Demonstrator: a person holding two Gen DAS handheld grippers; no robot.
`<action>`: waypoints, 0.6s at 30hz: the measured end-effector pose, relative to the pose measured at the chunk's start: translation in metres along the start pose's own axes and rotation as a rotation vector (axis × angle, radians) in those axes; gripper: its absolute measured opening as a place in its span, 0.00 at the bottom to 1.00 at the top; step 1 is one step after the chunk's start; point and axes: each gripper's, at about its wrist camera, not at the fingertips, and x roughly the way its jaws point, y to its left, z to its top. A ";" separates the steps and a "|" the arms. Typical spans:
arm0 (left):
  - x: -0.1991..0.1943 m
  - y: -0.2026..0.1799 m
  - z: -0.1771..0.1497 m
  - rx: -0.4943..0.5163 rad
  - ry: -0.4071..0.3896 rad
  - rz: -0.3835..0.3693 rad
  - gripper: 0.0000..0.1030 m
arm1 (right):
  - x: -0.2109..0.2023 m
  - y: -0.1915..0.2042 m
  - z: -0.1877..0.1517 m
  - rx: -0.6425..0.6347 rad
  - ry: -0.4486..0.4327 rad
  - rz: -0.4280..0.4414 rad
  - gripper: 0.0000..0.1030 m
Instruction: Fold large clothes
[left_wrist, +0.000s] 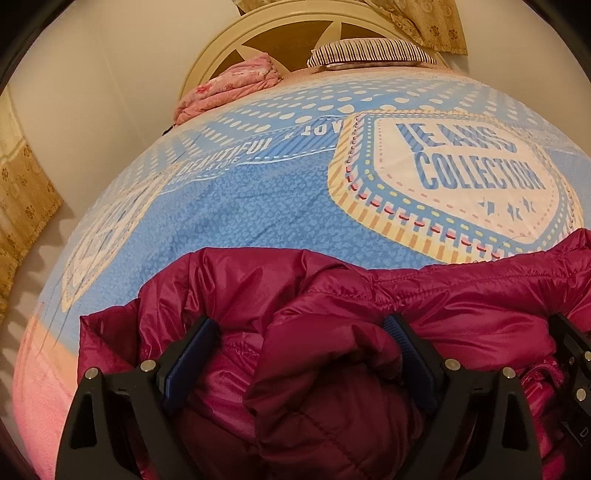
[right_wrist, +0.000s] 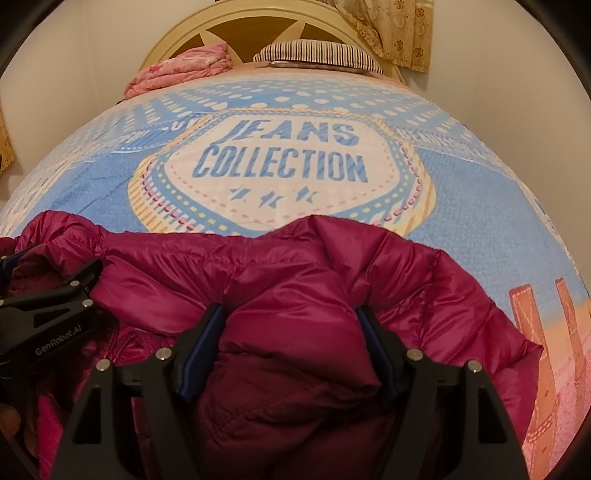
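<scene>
A magenta puffer jacket (left_wrist: 332, 295) lies bunched at the near end of the bed; it also shows in the right wrist view (right_wrist: 295, 280). My left gripper (left_wrist: 301, 326) has its jaws wide apart with a thick fold of the jacket between the blue pads. My right gripper (right_wrist: 291, 312) stands the same way, jaws apart around a bulging fold. The right gripper also shows at the right edge of the left wrist view (left_wrist: 570, 354), and the left gripper shows at the left edge of the right wrist view (right_wrist: 51, 295). The two grippers are side by side.
The bed has a blue printed cover (right_wrist: 288, 155) reading "JEANS COLLECTION". A pink bundled blanket (left_wrist: 229, 88) and a striped pillow (left_wrist: 369, 53) lie by the round headboard (left_wrist: 266, 29). Beige curtains (left_wrist: 26, 206) hang at left and back right.
</scene>
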 end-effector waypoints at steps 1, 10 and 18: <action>0.000 0.000 0.000 0.002 -0.001 0.003 0.91 | 0.000 0.000 0.000 -0.002 0.001 -0.003 0.71; 0.000 0.000 0.000 0.002 -0.003 0.004 0.91 | 0.001 0.001 0.000 -0.007 0.007 -0.007 0.71; 0.001 0.001 0.001 -0.002 -0.002 0.000 0.91 | 0.001 0.001 0.000 -0.010 0.010 -0.010 0.72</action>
